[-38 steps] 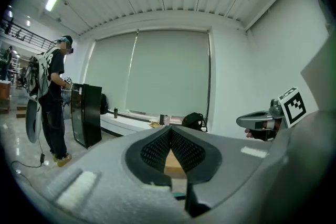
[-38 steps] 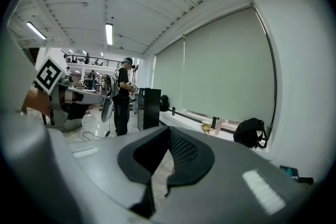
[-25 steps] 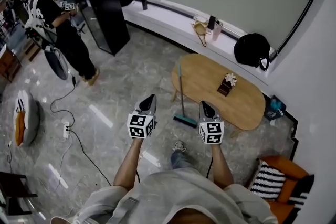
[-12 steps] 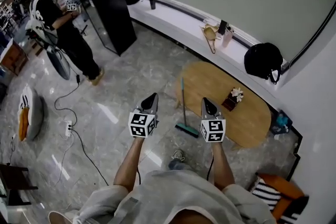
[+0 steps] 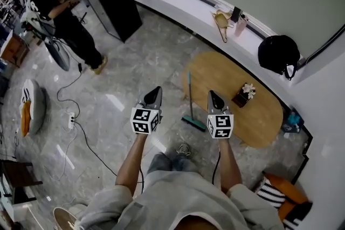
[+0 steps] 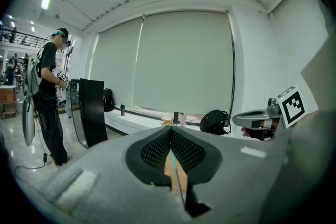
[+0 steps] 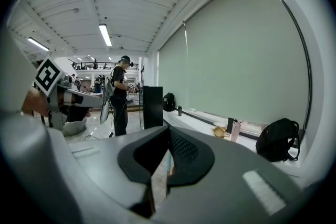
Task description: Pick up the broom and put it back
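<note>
**Zero progress: pickup not yet begun**

Judging by the layout, nothing done so far. Ahead, on the grey marble floor [image 5: 135, 62], a teal-handled broom with a dark bristle head [image 5: 191, 97], propped nearly upright against the left edge of the oval light-wood desk [image 5: 259, 116], bristles down on the floor just beside that edge. Untouched by either tool. Left tool [image 5: 156, 90] and right tool [image 5: 212, 94] held out in front, one to each side of the broom handle and apart from it, jaws of each pressed together with nothing clamped. Left to do, by this reading: close in, open one tool, clamp the handle, lift, carry to the proper place, none identifiable from here.

Around: on the desk, a small dark box topped with a white flower [image 5: 243, 95], well apart from the broom. Along the long white ledge [image 5: 183, 8] beyond the desk's far edge, a black backpack [image 5: 277, 54], a tan bag [image 5: 221, 20] and a pale bottle [image 5: 241, 24]. Farther off, a tall black cabinet [image 5: 113, 0] and a person in dark clothes [image 5: 59, 19]. On the floor at left, a white power strip with a black cable [image 5: 71, 121], a likely trip risk if heading that way. Nothing between tools and broom; only the desk edge right behind the handle to mind while clamping.
</note>
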